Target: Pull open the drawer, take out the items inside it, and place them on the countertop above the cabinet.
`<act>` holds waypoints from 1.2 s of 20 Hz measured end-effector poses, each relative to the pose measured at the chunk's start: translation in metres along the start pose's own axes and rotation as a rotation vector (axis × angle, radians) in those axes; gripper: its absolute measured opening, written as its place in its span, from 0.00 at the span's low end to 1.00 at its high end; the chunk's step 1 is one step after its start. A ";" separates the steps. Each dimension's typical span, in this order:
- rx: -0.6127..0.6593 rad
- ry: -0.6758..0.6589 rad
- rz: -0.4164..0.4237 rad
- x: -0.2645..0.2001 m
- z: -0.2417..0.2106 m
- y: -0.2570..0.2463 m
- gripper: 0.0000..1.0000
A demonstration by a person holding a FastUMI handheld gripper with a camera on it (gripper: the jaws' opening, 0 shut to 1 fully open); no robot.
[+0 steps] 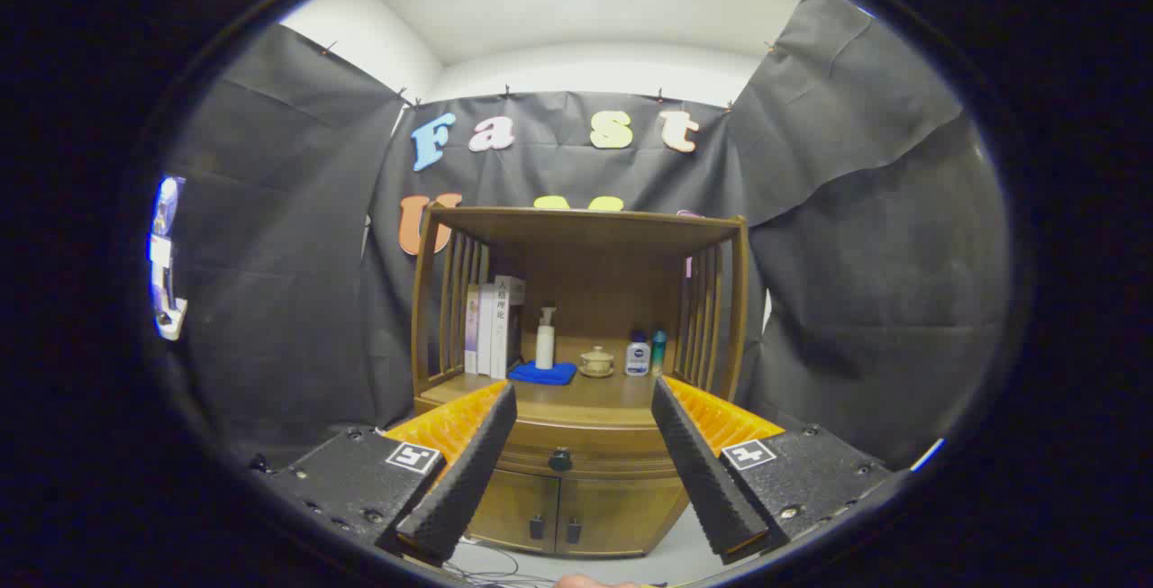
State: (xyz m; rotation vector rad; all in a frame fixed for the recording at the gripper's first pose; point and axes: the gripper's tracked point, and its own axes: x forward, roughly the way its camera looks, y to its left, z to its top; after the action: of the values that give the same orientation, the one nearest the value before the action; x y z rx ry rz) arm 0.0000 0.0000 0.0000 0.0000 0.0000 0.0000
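1. The gripper (584, 394) has its fingers spread wide and empty; the closed drawer (576, 459) sits between them, its knob (560, 459) ahead.
2. The pull should likely run straight, centred on the knob.
3. On the desk (594, 390): three books (491, 327), one pump bottle (544, 338), one blue cloth (542, 374), one lidded cup (596, 360), two small bottles (646, 354).
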 end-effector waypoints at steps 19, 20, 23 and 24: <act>-0.021 0.029 -0.005 0.011 -0.013 0.026 0.99; -0.014 0.034 0.001 0.011 -0.015 0.029 0.99; -0.025 0.025 0.010 0.013 -0.013 0.032 0.99; -0.029 0.028 0.013 0.013 -0.014 0.032 0.99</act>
State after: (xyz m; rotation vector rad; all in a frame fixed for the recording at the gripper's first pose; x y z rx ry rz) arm 0.0128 0.0322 -0.0138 -0.0286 0.0278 0.0125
